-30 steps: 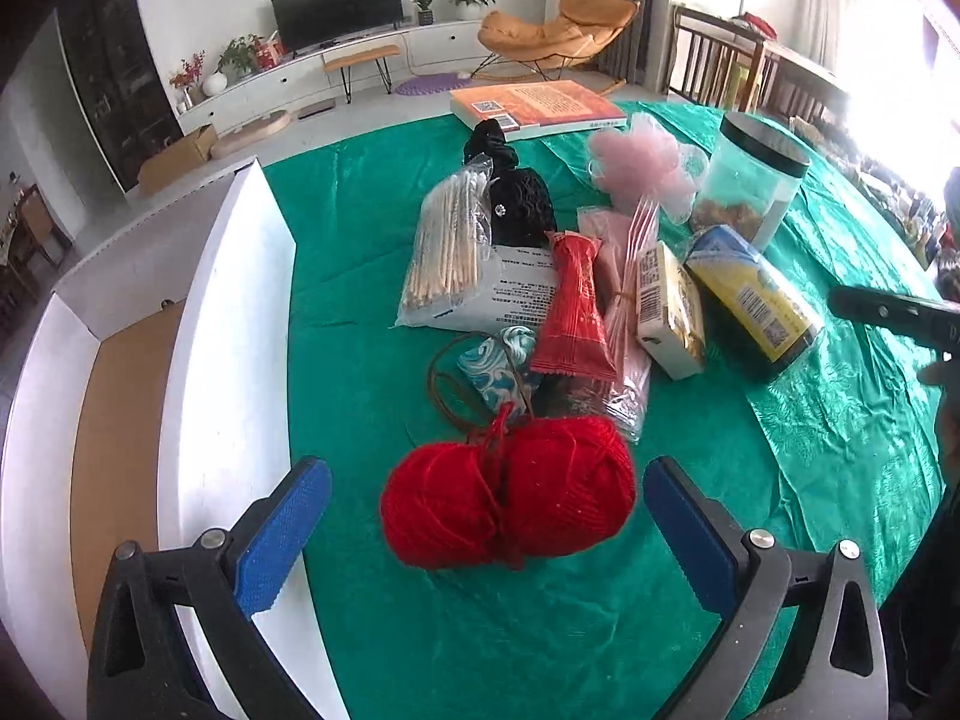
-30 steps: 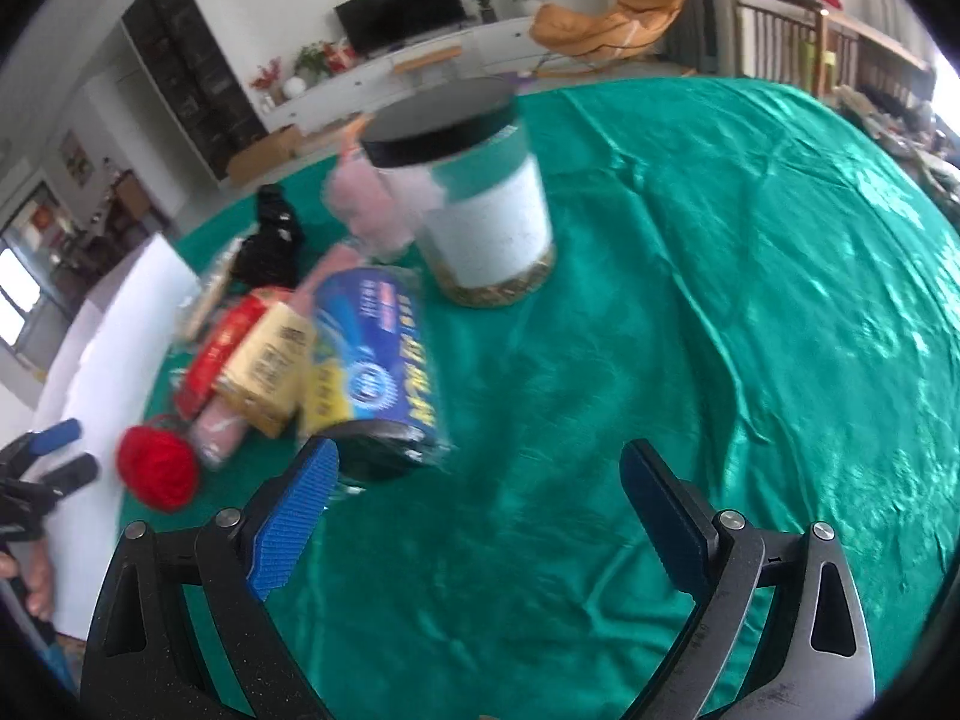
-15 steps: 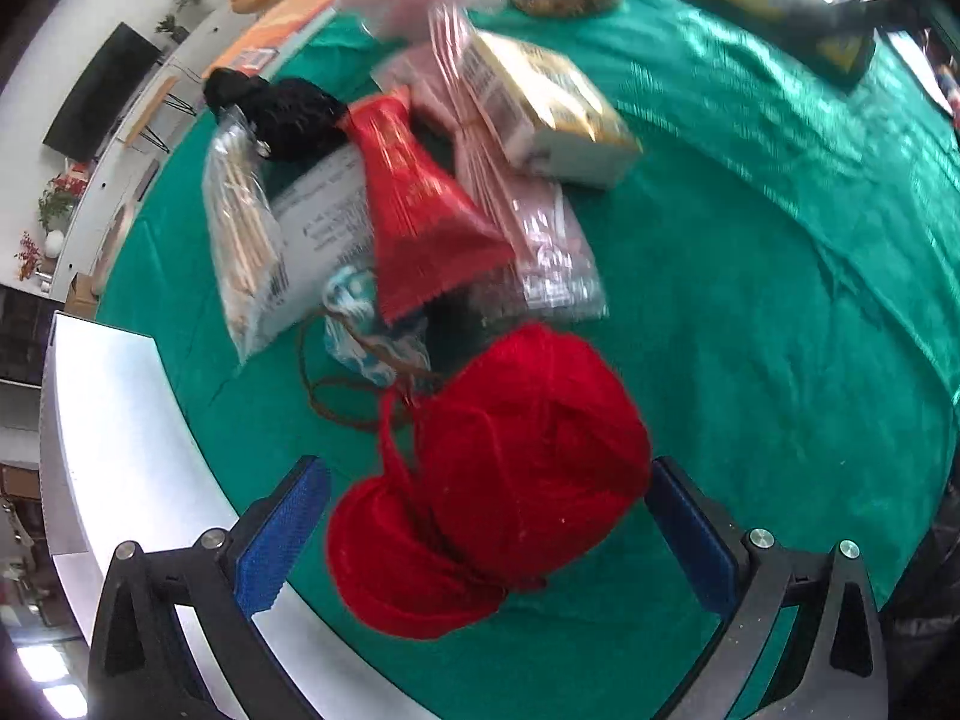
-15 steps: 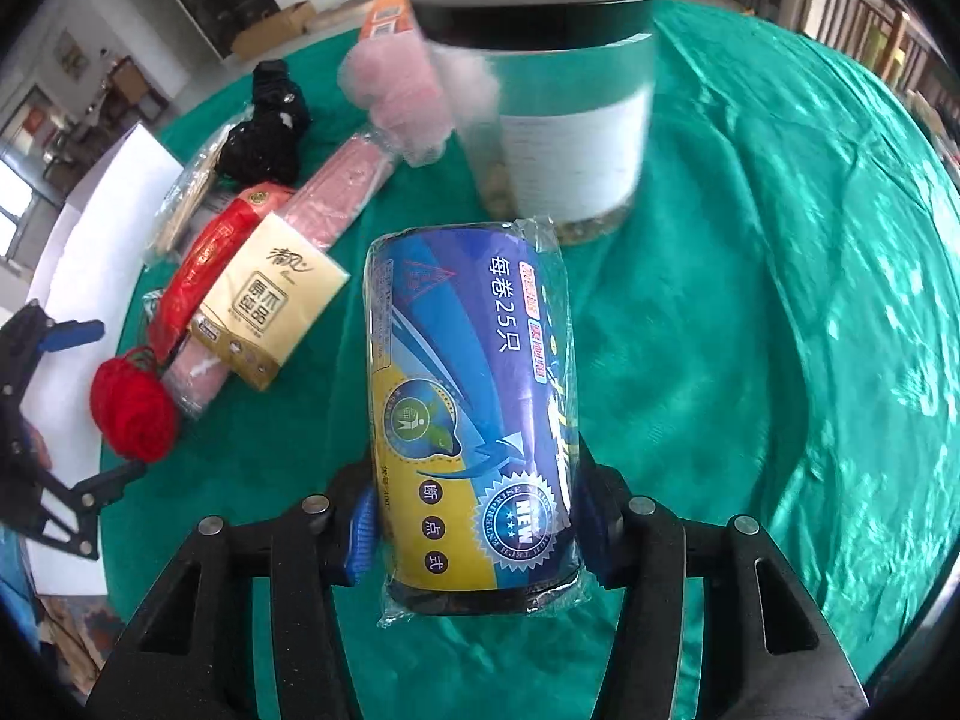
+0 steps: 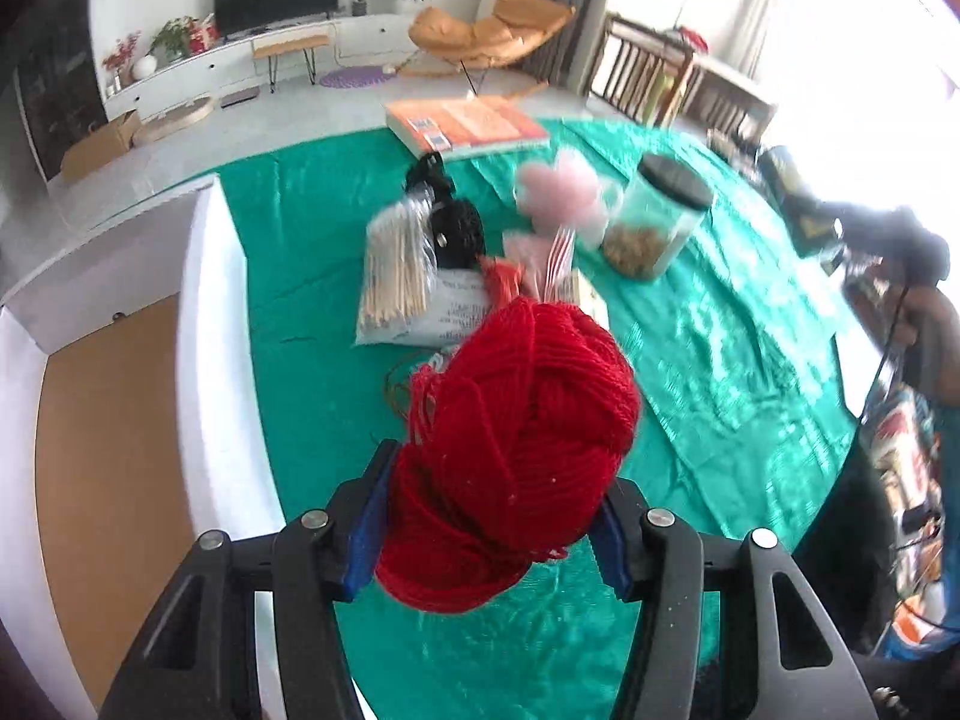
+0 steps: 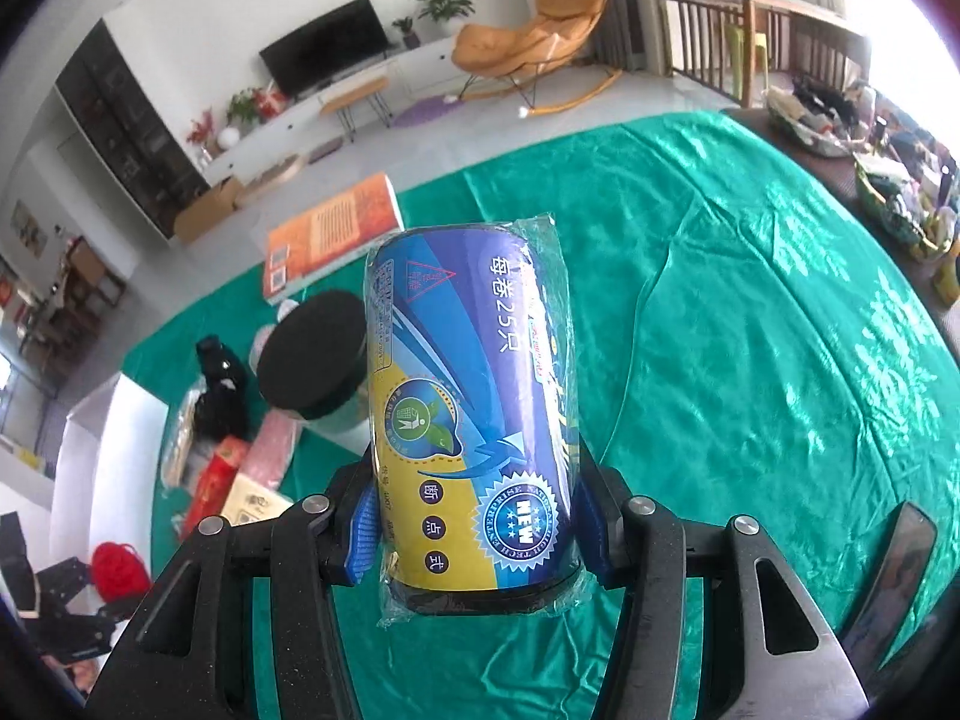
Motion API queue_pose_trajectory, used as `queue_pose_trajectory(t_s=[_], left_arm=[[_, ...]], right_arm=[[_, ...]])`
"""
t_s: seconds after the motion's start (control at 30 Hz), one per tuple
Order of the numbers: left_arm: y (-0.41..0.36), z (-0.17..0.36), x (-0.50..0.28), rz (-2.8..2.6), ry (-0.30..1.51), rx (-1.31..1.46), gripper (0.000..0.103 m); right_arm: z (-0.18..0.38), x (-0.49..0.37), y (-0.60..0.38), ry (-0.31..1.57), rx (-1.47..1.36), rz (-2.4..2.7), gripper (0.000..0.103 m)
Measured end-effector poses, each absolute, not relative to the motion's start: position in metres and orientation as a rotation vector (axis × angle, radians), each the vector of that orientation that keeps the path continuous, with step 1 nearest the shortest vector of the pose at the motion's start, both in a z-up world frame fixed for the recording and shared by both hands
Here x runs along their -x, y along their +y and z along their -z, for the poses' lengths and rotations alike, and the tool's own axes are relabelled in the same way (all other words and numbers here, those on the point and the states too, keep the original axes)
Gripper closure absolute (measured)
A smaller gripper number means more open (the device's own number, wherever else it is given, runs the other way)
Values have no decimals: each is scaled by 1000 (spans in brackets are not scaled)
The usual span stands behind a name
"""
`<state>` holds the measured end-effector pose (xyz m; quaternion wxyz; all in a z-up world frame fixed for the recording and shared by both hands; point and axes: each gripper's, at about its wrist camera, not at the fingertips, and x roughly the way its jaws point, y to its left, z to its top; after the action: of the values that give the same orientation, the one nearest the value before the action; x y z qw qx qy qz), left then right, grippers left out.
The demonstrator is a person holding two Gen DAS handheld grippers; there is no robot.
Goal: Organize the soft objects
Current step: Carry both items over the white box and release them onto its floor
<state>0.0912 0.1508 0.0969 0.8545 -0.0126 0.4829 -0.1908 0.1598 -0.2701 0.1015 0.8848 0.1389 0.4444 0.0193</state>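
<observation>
My left gripper (image 5: pixel 486 534) is shut on a ball of red yarn (image 5: pixel 516 450) and holds it above the green tablecloth (image 5: pixel 708 360). The yarn also shows small at the lower left of the right wrist view (image 6: pixel 120 567). My right gripper (image 6: pixel 480 531) is shut on a blue and yellow wrapped roll of bags (image 6: pixel 474 420), lifted above the cloth (image 6: pixel 750 300). A pink fluffy puff (image 5: pixel 561 195) and a black knitted item (image 5: pixel 456 228) lie among the pile on the table.
A white box with a brown floor (image 5: pixel 204 330) stands at the table's left. A black-lidded clear jar (image 5: pixel 657 216), a bag of sticks (image 5: pixel 396 264), packets and an orange book (image 5: pixel 468 126) lie at the back. The jar (image 6: pixel 312 360) sits left of the roll.
My left gripper has closed on the red yarn and lifted it off the cloth. My right gripper, closed on the roll half a second ago, has raised it.
</observation>
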Motion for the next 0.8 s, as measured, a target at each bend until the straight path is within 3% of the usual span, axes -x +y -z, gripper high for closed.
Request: queue_pose_trajectory(t_s=[0.2, 0.43, 0.53, 0.6, 0.67, 0.8], left_arm=[[229, -137, -45, 174, 920, 98, 45], [308, -118, 10, -183, 901, 73, 44], [322, -103, 24, -339, 899, 19, 34], [330, -95, 29, -442, 889, -7, 13], [330, -90, 33, -510, 863, -42, 4], [328, -85, 33, -528, 846, -83, 3]], right_arm=[[-139, -128, -163, 921, -276, -364, 48], [-145, -77, 37, 982, -288, -839, 48], [-135, -63, 105, 1008, -268, -924, 47], [-123, -63, 142, 1044, -263, -989, 38], [-111, -65, 162, 1081, -247, -970, 27], [-108, -72, 148, 1051, -234, -903, 27]])
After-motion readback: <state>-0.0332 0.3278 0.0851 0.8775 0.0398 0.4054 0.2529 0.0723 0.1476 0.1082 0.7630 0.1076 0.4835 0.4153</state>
